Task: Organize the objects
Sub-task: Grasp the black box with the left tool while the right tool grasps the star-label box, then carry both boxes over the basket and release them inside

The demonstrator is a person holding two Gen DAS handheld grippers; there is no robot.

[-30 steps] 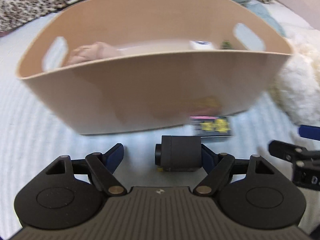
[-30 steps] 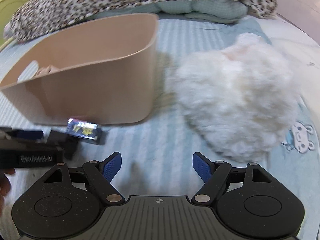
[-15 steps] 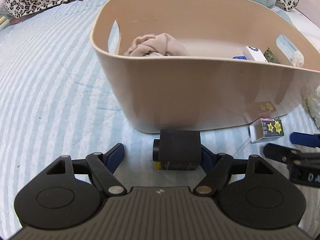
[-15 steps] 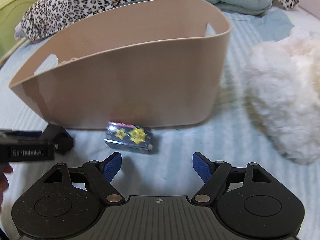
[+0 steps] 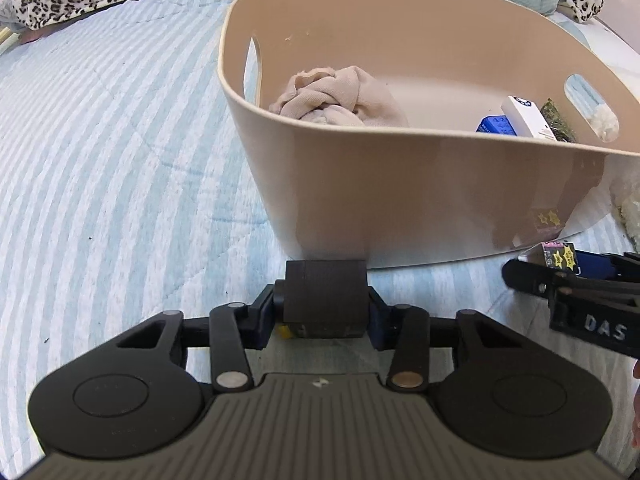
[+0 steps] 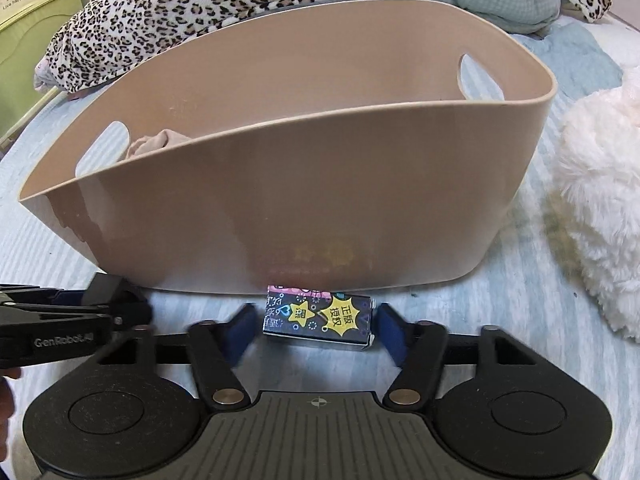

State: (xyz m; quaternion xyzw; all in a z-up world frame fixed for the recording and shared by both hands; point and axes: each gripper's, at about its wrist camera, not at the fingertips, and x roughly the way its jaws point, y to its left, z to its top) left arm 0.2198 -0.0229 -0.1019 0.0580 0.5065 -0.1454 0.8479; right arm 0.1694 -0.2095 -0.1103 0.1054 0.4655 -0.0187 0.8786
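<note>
A dark block (image 5: 325,298) is clamped in the left claw (image 5: 323,316), just before the beige basket (image 5: 400,200) on the striped bed (image 5: 100,160). A small starred box (image 6: 318,316), lying beside the basket, is bracketed by the parted right claw (image 6: 316,326); contact cannot be told. A bundled cloth (image 5: 336,96) is held in the basket.

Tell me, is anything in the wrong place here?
Yes. A small box with yellow stars lies on the bed outside the tan basket, right against its wall, though cloth and boxes are already inside. The right gripper has its fingers on either side of it.
</note>
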